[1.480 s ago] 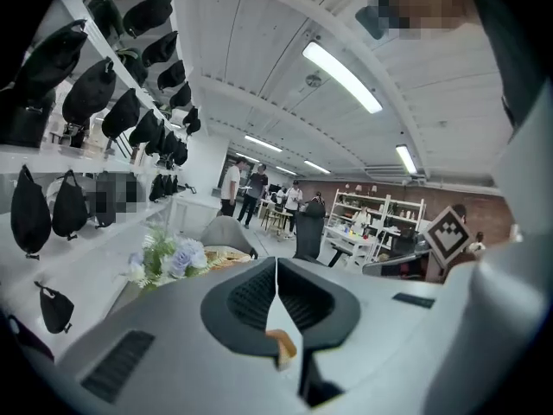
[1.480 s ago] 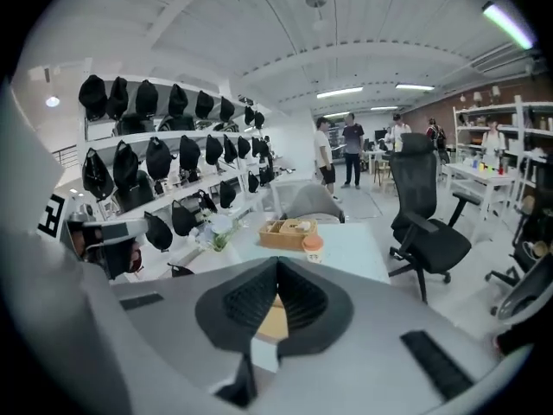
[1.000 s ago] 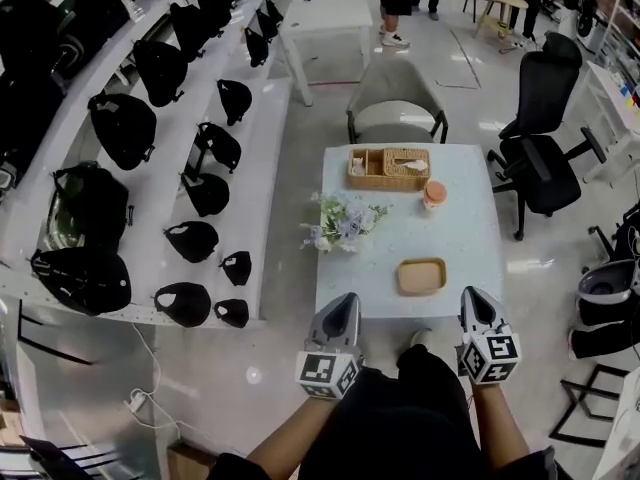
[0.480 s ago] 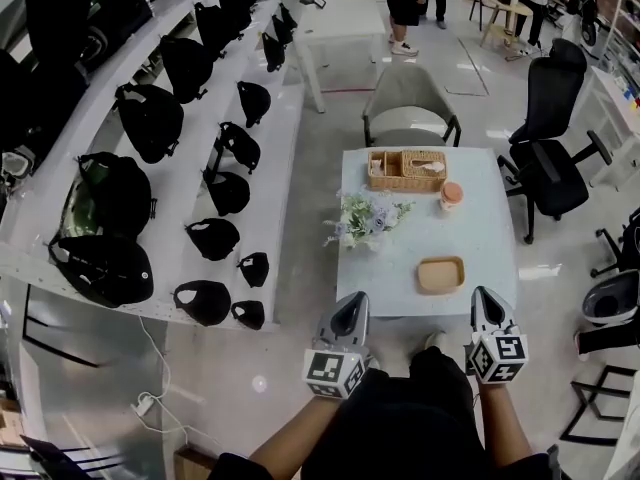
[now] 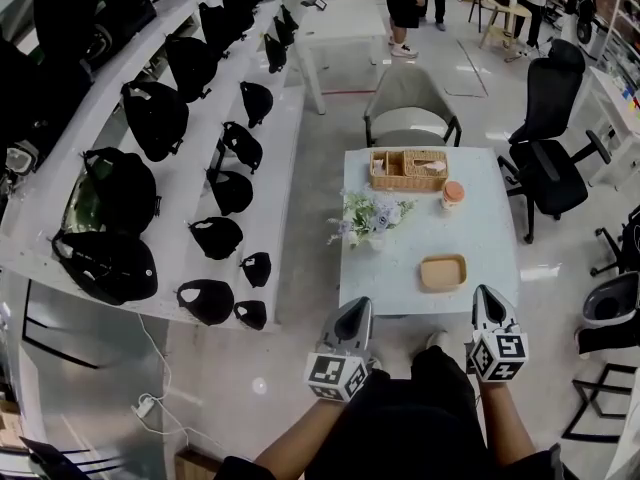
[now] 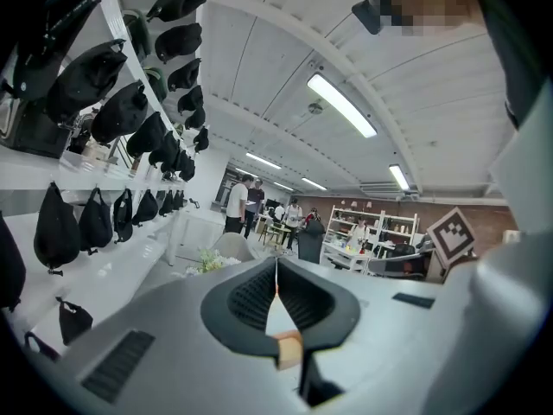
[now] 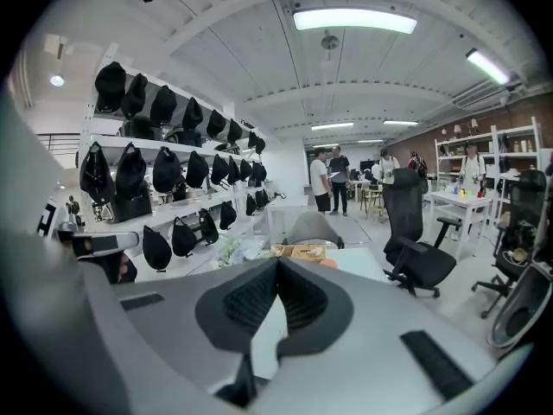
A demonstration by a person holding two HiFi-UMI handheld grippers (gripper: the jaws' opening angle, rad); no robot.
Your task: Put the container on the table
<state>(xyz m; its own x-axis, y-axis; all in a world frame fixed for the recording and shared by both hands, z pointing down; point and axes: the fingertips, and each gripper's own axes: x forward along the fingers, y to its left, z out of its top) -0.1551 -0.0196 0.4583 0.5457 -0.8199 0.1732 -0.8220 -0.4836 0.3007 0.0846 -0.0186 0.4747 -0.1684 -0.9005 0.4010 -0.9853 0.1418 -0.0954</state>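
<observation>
A shallow tan container point(image 5: 444, 271) lies on the white table point(image 5: 400, 258), close to its near edge. Both grippers hang in front of that edge, over the floor. My left gripper point(image 5: 357, 305) is shut and empty, left of the container. My right gripper point(image 5: 485, 294) is also shut and empty, just right of and nearer than the container. In the left gripper view the jaws point(image 6: 276, 264) meet in a thin line. The right gripper view shows the same closed jaws point(image 7: 278, 264), pointing over the table point(image 7: 367, 264).
On the table stand a wicker basket point(image 5: 408, 169), an orange cup point(image 5: 453, 194) and a flower bunch point(image 5: 372, 216). A grey armchair point(image 5: 410, 108) is behind it, a black office chair point(image 5: 548, 158) to its right. White shelves of black bags point(image 5: 150, 168) run along the left.
Both grippers have drifted slightly right along the table's near edge, still shut and empty. The table sits a little further right in the head view.
</observation>
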